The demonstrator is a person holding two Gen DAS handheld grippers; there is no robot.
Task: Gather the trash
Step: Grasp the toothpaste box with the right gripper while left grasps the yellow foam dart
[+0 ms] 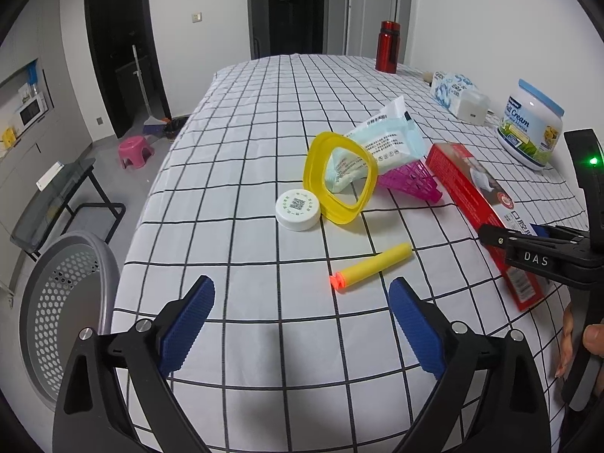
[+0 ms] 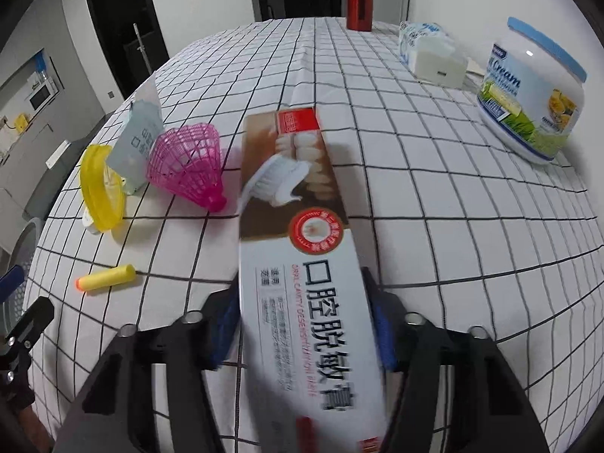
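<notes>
Right wrist view: right tongs (image 2: 305, 324) clamp the toothpaste box (image 2: 298, 264); left tongs (image 1: 302, 302) spread apart.

The toothpaste box (image 2: 302, 302) blurs and runs off the bottom edge.

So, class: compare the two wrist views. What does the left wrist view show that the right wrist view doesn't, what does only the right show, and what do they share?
Only the left wrist view shows the white cap's printed top, the pink stool and the open left tongs.

Only the right wrist view shows the toothpaste box's printed face, with the right tongs shut on it.

Both show the foam dart, yellow ring, pink shuttlecock, red bottle, milk powder jar and grey basket.
</notes>
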